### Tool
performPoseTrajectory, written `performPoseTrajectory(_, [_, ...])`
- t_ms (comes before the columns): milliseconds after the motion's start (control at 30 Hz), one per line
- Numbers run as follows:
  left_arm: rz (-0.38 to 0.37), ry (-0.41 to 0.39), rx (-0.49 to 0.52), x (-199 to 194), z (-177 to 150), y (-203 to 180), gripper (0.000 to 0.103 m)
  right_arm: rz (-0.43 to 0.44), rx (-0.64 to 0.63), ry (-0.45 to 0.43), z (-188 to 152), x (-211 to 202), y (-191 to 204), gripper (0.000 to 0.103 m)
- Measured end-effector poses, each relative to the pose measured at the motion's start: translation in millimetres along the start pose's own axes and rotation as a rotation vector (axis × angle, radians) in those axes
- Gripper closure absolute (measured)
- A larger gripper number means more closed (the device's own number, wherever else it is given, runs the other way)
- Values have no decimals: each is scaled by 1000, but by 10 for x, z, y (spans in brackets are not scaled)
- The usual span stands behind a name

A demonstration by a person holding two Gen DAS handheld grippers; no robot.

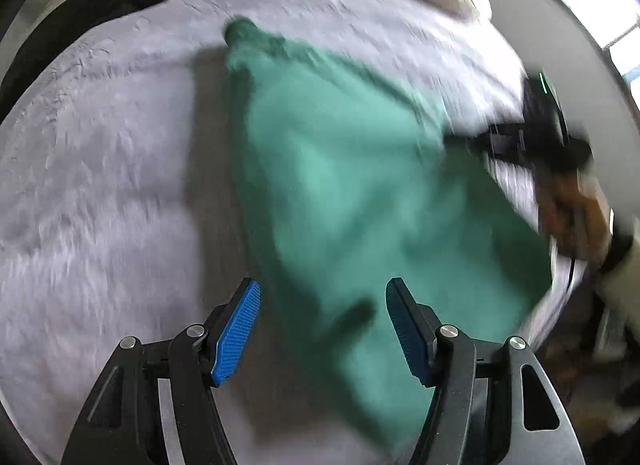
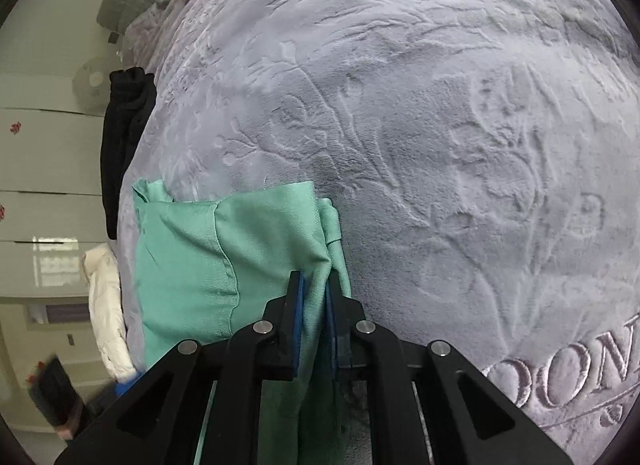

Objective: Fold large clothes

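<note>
Green garment (image 2: pixel 188 265): edge pinched in closed right claw (image 2: pixel 316 297); left claw (image 1: pixel 322 329) open above it. Advice: pull taut, lay flat on blanket (image 2: pixel 440 125).

Open bed, cluttered edges
Grey blanket (image 2: pixel 460 145) lies bare to the right; black clothing (image 2: pixel 124 137) and a white jacket (image 2: pixel 106 305) crowd its left edge.

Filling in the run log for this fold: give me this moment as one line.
right claw: shut on green garment | left claw: open, holds nothing | surface: grey blanket
</note>
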State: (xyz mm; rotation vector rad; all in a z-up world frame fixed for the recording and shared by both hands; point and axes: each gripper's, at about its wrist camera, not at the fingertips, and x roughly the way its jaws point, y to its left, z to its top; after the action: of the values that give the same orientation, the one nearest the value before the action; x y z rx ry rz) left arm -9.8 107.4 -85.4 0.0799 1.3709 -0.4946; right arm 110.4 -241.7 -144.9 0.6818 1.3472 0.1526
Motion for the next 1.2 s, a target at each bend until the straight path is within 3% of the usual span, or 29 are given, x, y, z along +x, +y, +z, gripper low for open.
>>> performPoseTrajectory(67, [42,43,43,84,-208,-65,36,9,8,-1,-7,3,-27,93])
performPoseTrajectory(167, [32,37,-18,160,-344,-51,36,38,63,18,-27,-61,-53,87])
performPoseTrajectory(333, [24,32,-73,170,-340,19,34,-53,8,34,-227,-460,207,59])
performPoseTrajectory(367, [33,31,-71,170,-341,20,27,-58,-21,39,-313,-557,286,56])
performPoseTrajectory(600, [43,40,-97,165,-364,88,24,-85,-178,86,-974,-934,784,53])
performPoseTrajectory(667, [41,42,-108,167,-377,104,24,-80,-223,102,-1164,-923,917,54])
performPoseTrajectory(700, [39,47,-119,184,-380,124,24,-85,-250,125,-1265,-874,975,59])
performPoseTrajectory(733, [38,50,-126,185,-383,134,24,-102,-264,140,-1318,-831,994,77])
performPoseTrajectory(767, [37,53,-134,183,-403,131,24,-130,-275,153,-1366,-782,989,84])
performPoseTrajectory(900, [39,53,-156,160,-450,126,24,-252,-227,190,-1439,-586,708,89])
performPoseTrajectory(967, [40,53,-164,161,-458,118,24,-262,-177,211,-1458,-534,521,95])
performPoseTrajectory(1100, [45,46,-174,154,-501,108,23,-256,-133,217,-1496,-535,326,96])
performPoseTrajectory(1167, [69,36,-167,160,-548,107,14,-246,-110,218,-1510,-536,253,96])
performPoseTrajectory(1200, [73,31,-165,172,-572,114,14,-241,-95,219,-1524,-533,225,96])
